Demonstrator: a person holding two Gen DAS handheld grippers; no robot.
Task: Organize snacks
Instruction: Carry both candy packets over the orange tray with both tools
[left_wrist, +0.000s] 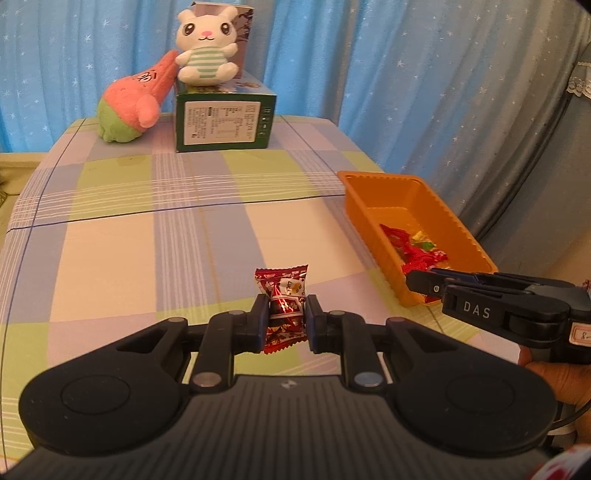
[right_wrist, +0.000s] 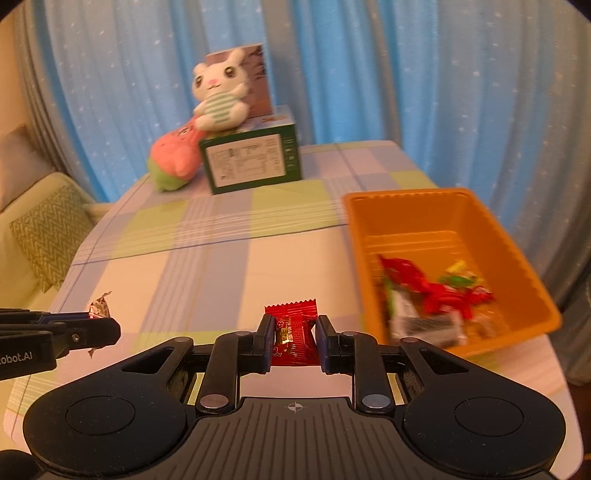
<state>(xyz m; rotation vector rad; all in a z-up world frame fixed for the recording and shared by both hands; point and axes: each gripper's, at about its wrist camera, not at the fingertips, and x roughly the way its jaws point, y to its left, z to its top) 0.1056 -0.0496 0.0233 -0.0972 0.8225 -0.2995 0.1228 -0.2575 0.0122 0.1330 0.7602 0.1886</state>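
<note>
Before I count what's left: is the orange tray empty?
Not empty. The tray holds several wrapped snacks piled at its near end; its far end is bare.

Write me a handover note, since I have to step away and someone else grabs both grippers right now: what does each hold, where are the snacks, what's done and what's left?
Left gripper: shut on a dark red patterned snack packet, held above the checked tablecloth.
Right gripper: shut on a bright red snack packet, just left of the orange tray.
Done: several wrapped snacks already lie in the tray's near end.
Left: drop both held packets into the tray. No other loose snacks show on the cloth.
</note>
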